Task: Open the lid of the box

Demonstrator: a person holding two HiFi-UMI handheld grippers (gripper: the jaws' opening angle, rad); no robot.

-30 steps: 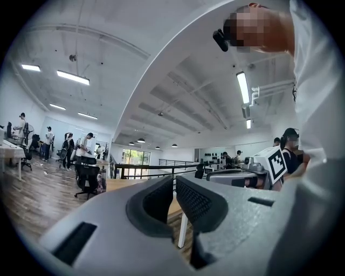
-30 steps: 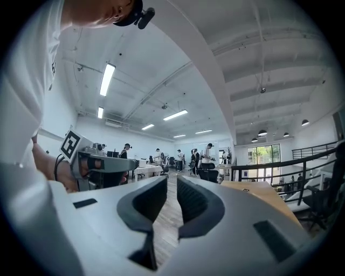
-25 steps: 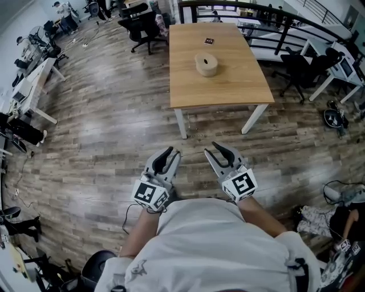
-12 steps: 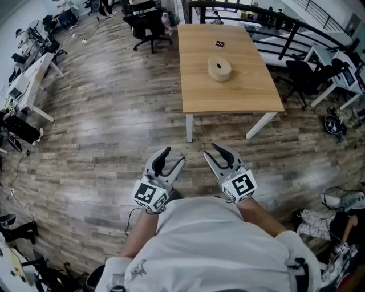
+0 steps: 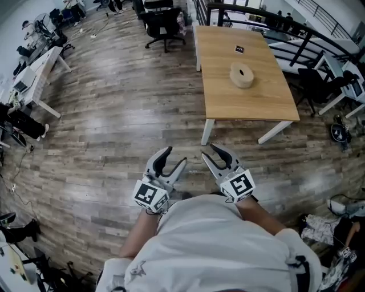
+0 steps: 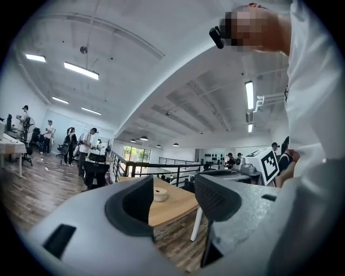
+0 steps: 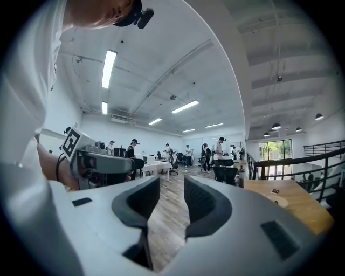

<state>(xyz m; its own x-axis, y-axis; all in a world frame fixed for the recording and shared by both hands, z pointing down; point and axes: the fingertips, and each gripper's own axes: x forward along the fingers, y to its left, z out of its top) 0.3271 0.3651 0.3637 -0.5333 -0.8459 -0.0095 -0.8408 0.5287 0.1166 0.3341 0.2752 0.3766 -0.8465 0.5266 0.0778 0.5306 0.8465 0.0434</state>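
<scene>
Two grippers are being held out side by side, just in front of the person's white shirt, each carrying its marker cube at the back. The left gripper [image 5: 177,155] is standing released: its jaws have just been opening, and in the left gripper view [image 6: 174,199] the two dark pads are sitting apart with nothing between them, only the far table showing through the gap. The right gripper [image 5: 207,150] is likewise unclenched, its jaws also having just been opening, and the right gripper view [image 7: 172,202] is showing a clear slot of wooden floor [image 7: 164,226] between the pads. Neither claw is touching anything. The box [image 5: 242,75], round and pale, is resting near the middle of the light wooden table [image 5: 228,105], well apart from both grippers and up to the right of them in the head view, with bare plank floor [image 5: 114,114] lying between. Its lid is looking closed from where I am standing, though it is too small to be sure. A small black-and-white marker card [image 5: 240,49] is lying on the table beyond the box, apart from it. Beyond the table a dark railing [image 5: 268,14] is running along, a black office chair [image 5: 162,25] is standing off the table's far left corner, and several people are gathered in the distance.
</scene>
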